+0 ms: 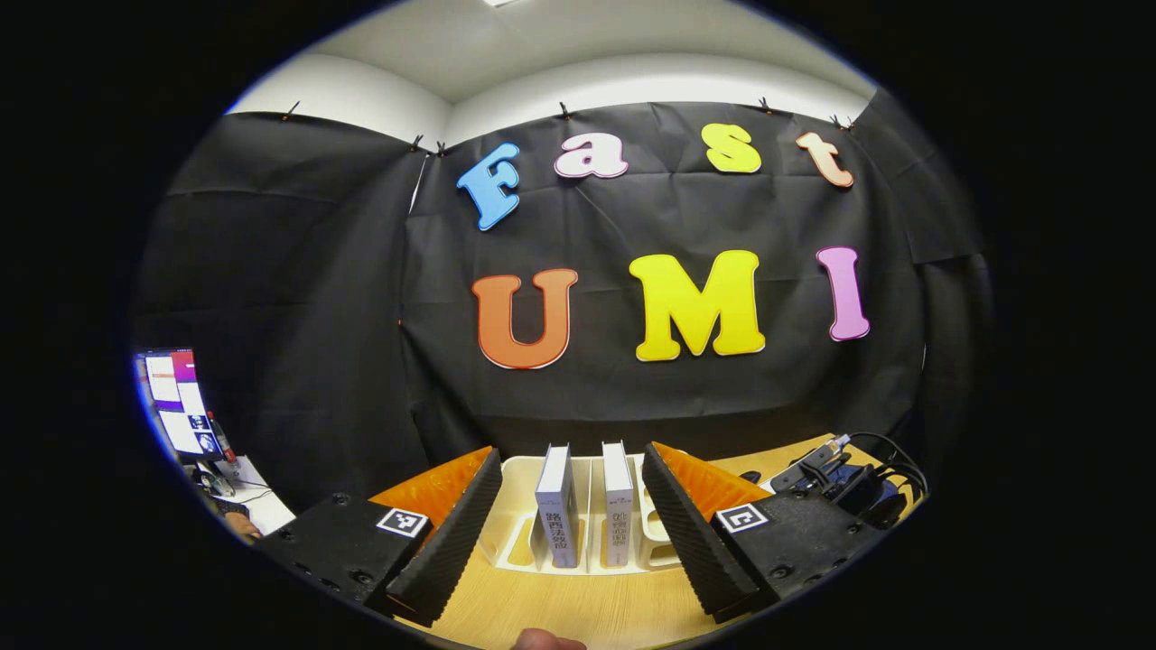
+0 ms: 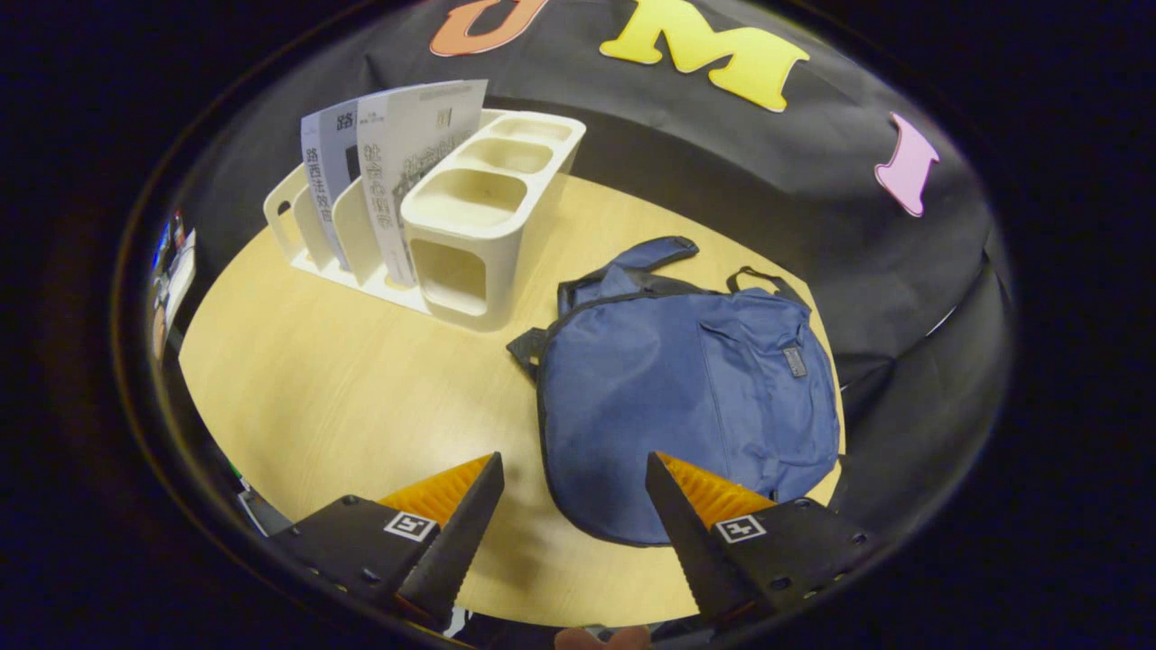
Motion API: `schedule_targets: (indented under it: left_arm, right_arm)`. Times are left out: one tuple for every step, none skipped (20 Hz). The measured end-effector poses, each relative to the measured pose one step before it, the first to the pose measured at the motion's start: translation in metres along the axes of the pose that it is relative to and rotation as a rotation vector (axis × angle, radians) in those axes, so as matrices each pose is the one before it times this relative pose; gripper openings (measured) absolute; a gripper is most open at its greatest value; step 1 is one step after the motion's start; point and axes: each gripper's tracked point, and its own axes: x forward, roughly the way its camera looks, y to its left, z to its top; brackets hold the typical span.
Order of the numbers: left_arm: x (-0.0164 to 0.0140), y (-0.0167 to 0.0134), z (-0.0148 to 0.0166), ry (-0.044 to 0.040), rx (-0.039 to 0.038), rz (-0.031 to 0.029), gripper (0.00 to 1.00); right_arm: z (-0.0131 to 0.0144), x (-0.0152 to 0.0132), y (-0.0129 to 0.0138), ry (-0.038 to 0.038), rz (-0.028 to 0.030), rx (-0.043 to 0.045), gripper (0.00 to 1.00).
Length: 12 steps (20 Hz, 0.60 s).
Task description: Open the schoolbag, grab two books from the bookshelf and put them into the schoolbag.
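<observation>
Schoolbag (image 2: 686, 388) flat on counter (image 2: 361, 388), zipped; both books (image 1: 587, 506) in bookshelf (image 2: 492, 217) (nothing started). Both grippers (image 1: 571, 533) (image 2: 571, 524) wide, empty.

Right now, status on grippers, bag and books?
Left gripper open, facing two books upright in bookshelf. Right gripper open above schoolbag, flat on table, apparently closed. Nothing in the way.

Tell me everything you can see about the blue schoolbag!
The schoolbag is dark blue and looks like soft cloth. It lies flat on the wooden table, looking closed, beside the cream bookshelf. It has a front pocket with a small tag, dark edging, and straps and a loop handle at its far end. The right gripper hovers open over its near edge, not holding it.
</observation>
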Motion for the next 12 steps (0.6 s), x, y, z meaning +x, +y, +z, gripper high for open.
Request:
schedule_targets:
  left_arm:
    - [0.00099,0.00233,-0.00258,0.00615,-0.0013,0.00532,1.0]
    - [-0.00021,0.00131,-0.00148,0.00362,-0.00345,0.00413,1.0]
    - [-0.00002,0.00042,-0.00037,0.00457,-0.00557,0.00333,1.0]
    - [0.00073,-0.00024,-0.00169,0.00887,-0.00329,0.00262,1.0]
    - [0.00014,0.00143,-0.00187,0.00521,0.00048,0.0041,1.0]
    - [0.00001,0.0012,0.00058,0.00059,0.00163,0.00503,1.0]
    - [0.00018,0.00024,-0.00024,-0.00056,-0.00101,0.00431,1.0]
    - [0.0008,0.00044,-0.00068,0.00314,-0.00373,0.00313,1.0]
    - [0.00024,0.00078,-0.00286,0.00738,-0.0036,0.00226,1.0]
    - [0.00071,0.00062,-0.00168,0.00758,-0.00391,0.00262,0.99]
    - [0.00024,0.00061,-0.00121,0.00538,-0.00387,0.00091,1.0]
    - [0.00009,0.00036,-0.00028,0.00156,-0.00182,0.00187,1.0]
  right_arm:
    - [-0.00056,0.00665,0.00019,0.01153,-0.01233,-0.0042,0.96]
    - [-0.00081,0.00793,0.00162,0.00696,-0.01398,-0.01029,0.99]
    - [-0.00004,0.00747,-0.00102,0.0051,-0.02172,-0.01941,0.98]
    - [-0.00127,0.00668,0.00095,0.00736,-0.01413,-0.01327,0.96]
    - [-0.00092,0.00498,0.00093,0.01098,-0.01075,-0.00694,0.99]
    - [0.00015,0.00431,0.0014,0.0078,-0.00621,-0.00454,0.96]
    - [0.00039,0.00424,0.00146,0.00591,-0.00512,-0.00266,0.96]
    - [0.0016,0.00336,0.00132,0.00661,-0.00342,-0.00321,0.96]
    - [0.00042,0.00318,0.00158,0.0086,-0.00174,0.00047,0.96]
    - [-0.00122,0.0042,-0.00053,0.01053,-0.00271,0.00506,0.99]
    - [0.00045,0.00309,-0.00089,0.00889,-0.00333,0.0083,0.99]
    - [0.00014,0.00184,-0.00135,0.00568,-0.00517,0.00777,0.96]
